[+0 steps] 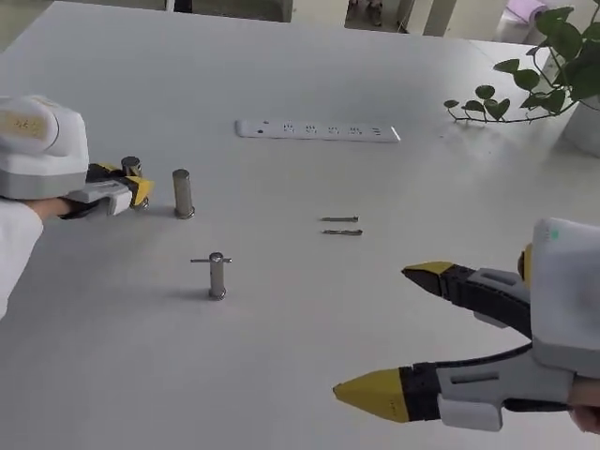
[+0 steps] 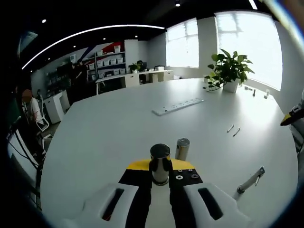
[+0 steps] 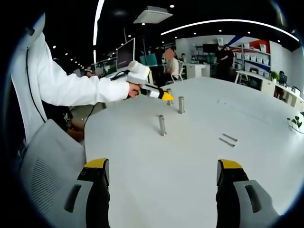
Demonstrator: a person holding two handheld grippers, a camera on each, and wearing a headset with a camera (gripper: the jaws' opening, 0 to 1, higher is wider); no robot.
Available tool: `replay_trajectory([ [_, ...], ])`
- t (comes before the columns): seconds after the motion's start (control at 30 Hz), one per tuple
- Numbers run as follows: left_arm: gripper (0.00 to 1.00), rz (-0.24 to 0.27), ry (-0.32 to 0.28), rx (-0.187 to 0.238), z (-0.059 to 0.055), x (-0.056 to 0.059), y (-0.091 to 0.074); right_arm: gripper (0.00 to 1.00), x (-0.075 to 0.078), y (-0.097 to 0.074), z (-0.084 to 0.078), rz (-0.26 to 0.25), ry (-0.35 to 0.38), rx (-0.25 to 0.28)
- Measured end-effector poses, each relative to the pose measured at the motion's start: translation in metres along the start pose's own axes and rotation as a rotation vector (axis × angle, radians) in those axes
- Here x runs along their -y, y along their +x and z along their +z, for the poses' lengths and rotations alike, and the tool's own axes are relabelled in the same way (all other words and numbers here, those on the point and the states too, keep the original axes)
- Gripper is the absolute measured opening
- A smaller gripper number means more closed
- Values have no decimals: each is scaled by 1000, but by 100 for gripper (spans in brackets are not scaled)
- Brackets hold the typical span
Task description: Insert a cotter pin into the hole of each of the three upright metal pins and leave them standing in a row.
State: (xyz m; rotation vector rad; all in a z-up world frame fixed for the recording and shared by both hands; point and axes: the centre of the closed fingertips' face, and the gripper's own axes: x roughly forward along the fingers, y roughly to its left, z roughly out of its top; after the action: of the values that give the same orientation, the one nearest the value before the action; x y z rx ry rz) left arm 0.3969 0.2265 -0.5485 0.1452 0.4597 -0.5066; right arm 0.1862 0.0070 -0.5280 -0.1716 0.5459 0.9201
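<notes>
Cotter pin (image 1: 211, 260) status — one of three is in, by my read.

Near to far:
- The right claw (image 1: 370, 330) hangs low over the near part of the table (image 1: 281, 375). Its jaws are spread wide with nothing between them.
- Past it stands the nearest metal pin (image 1: 217, 278), upright, with that cotter pin through the hole near its top and sticking out both sides. Call that one done.
- Right of it and a bit farther, the loose cotter pins (image 1: 340, 219), two of them, lie flat on the table. They are just beside each other, roughly parallel, and well apart from any metal pin. Those are the two left to fit.
- Farther left, the second metal pin (image 1: 183, 193) stands upright and bare, with nothing through it.
- Just beside it, the third metal pin (image 1: 131, 167) sits between the jaws of the left claw (image 2: 160, 167), which is clamped on its shaft. It is upright, with its bare top poking out above the jaws. Can't tell whether its base touches the table.
- Behind all that is a white power strip (image 1: 319, 130), with a potted plant (image 1: 553, 56) at the far right.

Remaining, as I judge it — two insertions, then the line-up. The finished pin stands off from the other two, so no row is formed yet.
</notes>
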Motion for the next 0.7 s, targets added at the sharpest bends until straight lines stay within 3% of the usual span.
replay_trajectory([
  [0.03,11,-11,38,8,4,5,-6,92,0,0,0,1,-3,2],
  [0.2,11,7,7,24,14,21,-36,92,-2,-2,3,11,-11,16],
  [0.33,11,44,-2,12,12,34,-57,92,-5,-7,10,16,-18,44],
  [0.4,11,55,-51,21,12,41,-69,92,-6,-10,12,18,-19,55],
  [0.5,11,68,-56,26,12,52,-81,90,-5,-16,17,13,-11,87],
  [0.63,11,69,-61,7,8,76,-99,91,-6,-21,16,20,-13,94],
  [0.7,11,77,-28,11,7,90,-109,90,-6,-22,15,23,-15,93],
])
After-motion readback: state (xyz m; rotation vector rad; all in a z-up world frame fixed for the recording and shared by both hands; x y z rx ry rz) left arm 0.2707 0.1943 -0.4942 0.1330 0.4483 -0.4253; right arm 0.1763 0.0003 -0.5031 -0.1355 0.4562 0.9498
